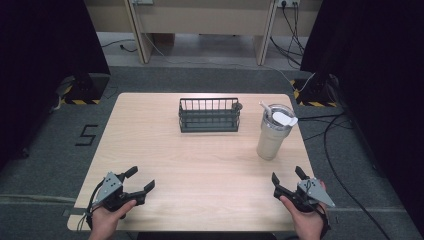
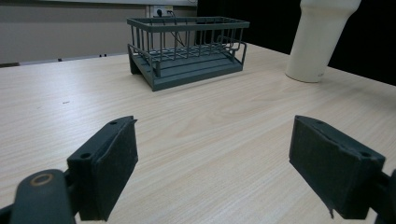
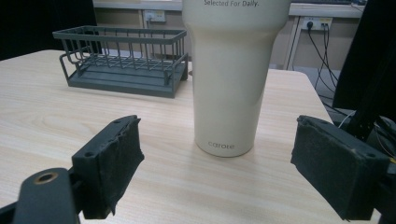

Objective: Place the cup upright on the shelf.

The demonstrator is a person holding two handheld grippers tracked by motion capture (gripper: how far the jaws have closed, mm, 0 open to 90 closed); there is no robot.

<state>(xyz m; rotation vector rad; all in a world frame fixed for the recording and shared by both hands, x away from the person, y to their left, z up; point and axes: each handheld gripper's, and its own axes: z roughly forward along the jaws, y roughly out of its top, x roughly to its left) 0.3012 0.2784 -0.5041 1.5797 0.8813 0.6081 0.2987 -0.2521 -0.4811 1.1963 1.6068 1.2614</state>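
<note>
A cream tumbler (image 1: 273, 134) with a lid and a straw stands upright at the right of the wooden table (image 1: 200, 165). A dark grey wire rack (image 1: 209, 114) sits at the back middle, with nothing in it. My left gripper (image 1: 140, 181) is open near the front left edge, nothing between its jaws. My right gripper (image 1: 288, 176) is open near the front right, pointing at the tumbler (image 3: 231, 74), which stands a short way beyond its jaws. The left gripper view has the rack (image 2: 187, 51) ahead and the tumbler (image 2: 319, 39) at the upper right.
Black curtains hang on both sides. Cables (image 1: 340, 125) run over the grey floor to the right of the table. Wooden furniture legs (image 1: 142, 35) stand behind it. A black figure 5 (image 1: 86, 135) is marked on the floor at the left.
</note>
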